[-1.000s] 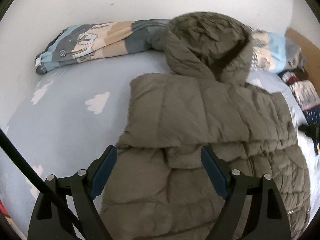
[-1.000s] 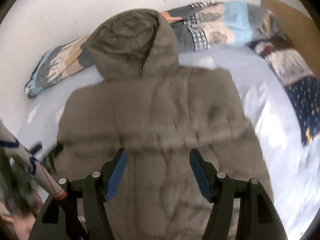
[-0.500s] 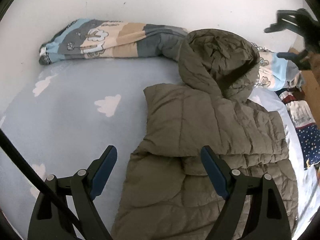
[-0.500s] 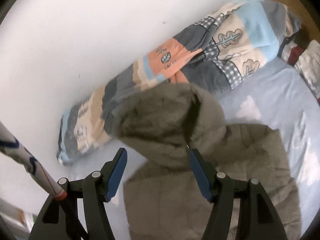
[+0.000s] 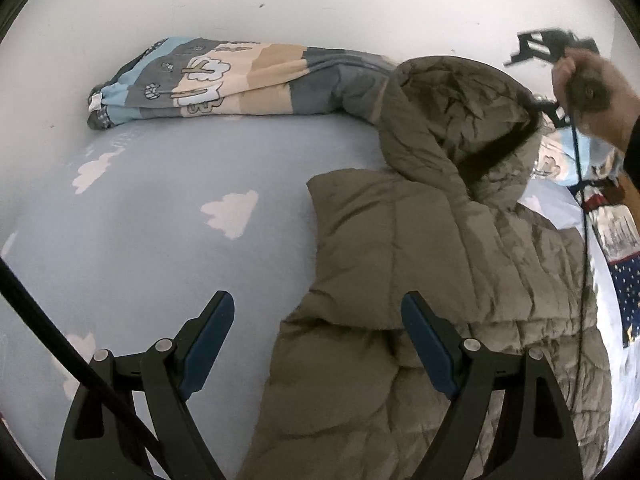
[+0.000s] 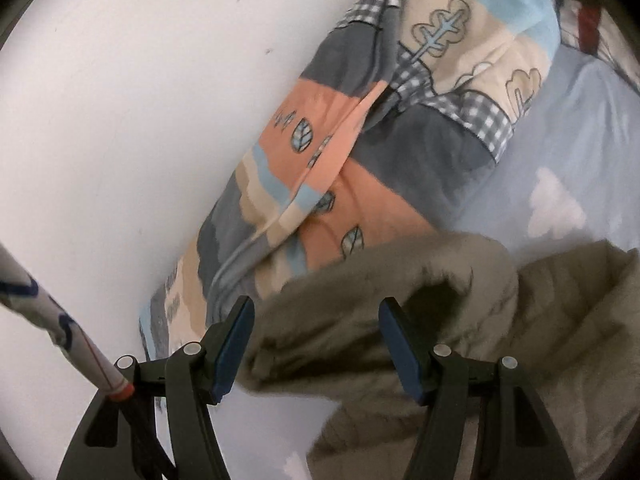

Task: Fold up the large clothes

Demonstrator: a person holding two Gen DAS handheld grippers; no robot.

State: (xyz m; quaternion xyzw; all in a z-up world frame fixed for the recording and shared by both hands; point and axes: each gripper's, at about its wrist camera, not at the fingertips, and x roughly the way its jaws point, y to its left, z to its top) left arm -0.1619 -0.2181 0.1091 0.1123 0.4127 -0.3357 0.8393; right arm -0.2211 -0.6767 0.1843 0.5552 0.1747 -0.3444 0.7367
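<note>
Partly folded, by the look of it. Olive puffer coat (image 5: 460, 280) spread on the bed (image 5: 160, 220), lying toward the right side of the pale blue cloud-print sheet, with the hood (image 5: 460, 120) up near the wall and propped against a rolled patchwork quilt (image 5: 224, 80). One sleeve or side panel (image 5: 380, 248) already turned in across the chest, with a clean straight edge down the coat's left side and a crease running across the middle. Far side half hidden, so no telling whether that sleeve is tucked in too. Hood not yet folded down, lower half not yet brought up; those two steps probably left, and bulky padding likely to spring back unless pressed flat. Left claw (image 5: 316, 344) hovering low over the near part of the coat, jaws wide apart, blue pads clear of the fabric, nothing gripped. Right claw (image 6: 316, 344) up at the hood (image 6: 380, 300), jaws also apart with the hood's rim sitting between them, pads not visibly pinching it; seen from the left camera as a dark frame held in a hand (image 5: 592, 92) above the hood. Reads as the reach for the hood fold, grasp not yet made. Other bedding heaped at the right edge, well away from the work.
</note>
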